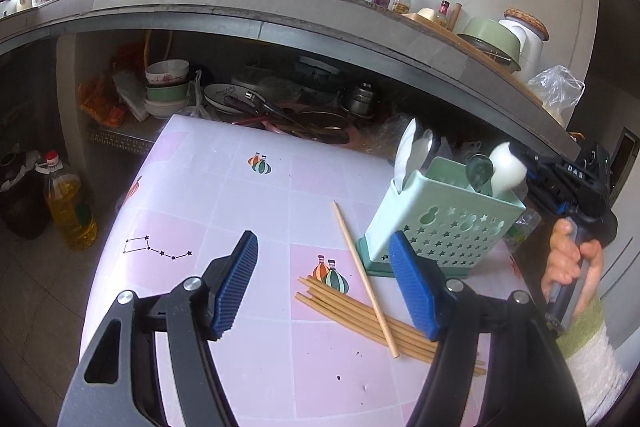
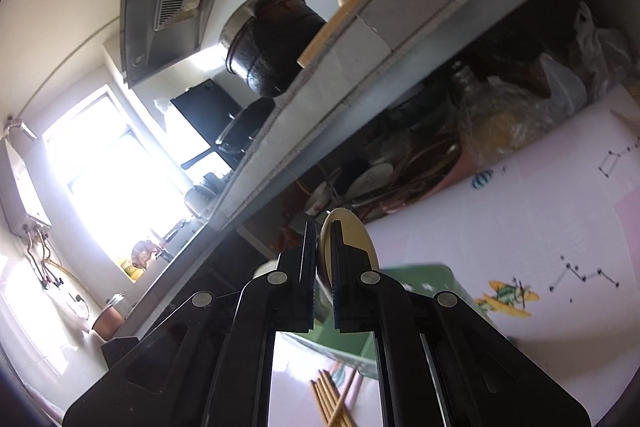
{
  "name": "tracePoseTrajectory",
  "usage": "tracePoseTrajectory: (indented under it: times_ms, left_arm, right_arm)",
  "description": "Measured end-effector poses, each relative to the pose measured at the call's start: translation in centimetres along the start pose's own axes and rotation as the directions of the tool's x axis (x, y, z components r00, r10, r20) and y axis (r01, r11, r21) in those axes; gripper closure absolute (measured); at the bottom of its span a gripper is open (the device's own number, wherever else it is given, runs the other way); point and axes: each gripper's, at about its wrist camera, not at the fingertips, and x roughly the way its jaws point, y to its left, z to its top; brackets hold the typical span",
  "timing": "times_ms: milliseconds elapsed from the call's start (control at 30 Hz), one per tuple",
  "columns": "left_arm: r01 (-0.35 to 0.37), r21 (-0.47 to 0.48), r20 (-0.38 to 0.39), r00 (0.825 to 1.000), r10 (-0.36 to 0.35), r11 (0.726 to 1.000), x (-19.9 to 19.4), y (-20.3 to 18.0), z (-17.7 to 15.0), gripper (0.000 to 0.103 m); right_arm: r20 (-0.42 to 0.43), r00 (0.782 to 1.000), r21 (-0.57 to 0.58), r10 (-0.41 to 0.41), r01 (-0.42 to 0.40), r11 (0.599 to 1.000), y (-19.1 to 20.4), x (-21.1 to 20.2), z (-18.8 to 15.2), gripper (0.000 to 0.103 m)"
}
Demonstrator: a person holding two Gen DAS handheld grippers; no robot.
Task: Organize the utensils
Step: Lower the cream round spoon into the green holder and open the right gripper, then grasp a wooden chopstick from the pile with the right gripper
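From the left wrist view, the left gripper (image 1: pixel 324 283) hangs over the pink desk (image 1: pixel 224 195) with its jaws standing well apart and nothing between them. Just ahead lies a bundle of chopsticks (image 1: pixel 360 311) flat on the desk, with one loose stick (image 1: pixel 364 279) laid across them. Beside them stands the green holder (image 1: pixel 440 227), upright, with a few spoons (image 1: pixel 416 151) already poking out of its top. At the right, a hand (image 1: pixel 572 263) carries the right gripper (image 1: pixel 520 167), which has a pale spoon (image 1: pixel 506 167) over the holder's open top.

From the right wrist view, the right gripper's jaws are nearly closed on the pale spoon, whose bowl sticks out past the tips. The holder shows blurred and green below them, and chopstick ends lie on the desk lower down.

My guess is the job is partly done: the spoons are nearly all in, this one is about to be dropped, and the chopsticks are untouched.
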Motion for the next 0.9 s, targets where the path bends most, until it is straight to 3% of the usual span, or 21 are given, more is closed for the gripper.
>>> tracePoseTrajectory:
  times_ms: [167, 267, 400, 633, 733, 800, 900]
  left_arm:
    - [0.003, -0.005, -0.003, 1.0, -0.003, 1.0, 0.1, 0.0, -0.2, 0.037]
    - [0.0, -0.01, -0.007, 1.0, 0.0, 1.0, 0.0, 0.2, -0.4, 0.037]
    - [-0.007, -0.019, -0.007, 1.0, 0.007, 1.0, -0.2, 0.5, -0.7, 0.037]
    - [-0.027, -0.035, -0.014, 1.0, 0.027, 0.999, -0.3, 1.0, -1.3, 0.037]
    - [-0.065, -0.036, -0.039, 0.997, 0.064, 0.997, 0.2, 1.3, -1.9, 0.037]
    - [-0.089, -0.037, -0.061, 0.994, 0.086, 0.995, 0.6, 1.5, -2.3, 0.037]
    - [-0.112, -0.048, -0.099, 0.989, 0.107, 0.993, 1.1, 1.8, -3.1, 0.037]
  right_arm:
    - [-0.013, 0.996, -0.005, -0.086, 0.086, 0.996, 0.2, -1.1, -0.7, 0.091]
    - [0.013, 0.991, -0.035, -0.135, 0.135, 0.99, 1.0, -2.1, -0.6, 0.074]
    - [0.061, 0.973, -0.103, -0.221, 0.226, 0.969, 2.8, -3.3, -0.7, 0.064]
    - [0.15, 0.943, -0.183, -0.298, 0.323, 0.929, 6.3, -5.9, -2.2, 0.064]
    - [0.088, 0.957, -0.237, -0.277, 0.29, 0.927, 7.9, -4.7, -3.8, 0.064]
    - [-0.006, 0.959, -0.288, -0.284, 0.271, 0.919, 8.7, -2.7, -5.6, 0.064]
    - [-0.152, 0.937, -0.329, -0.315, 0.253, 0.91, 8.7, 0.7, -8.3, 0.064]
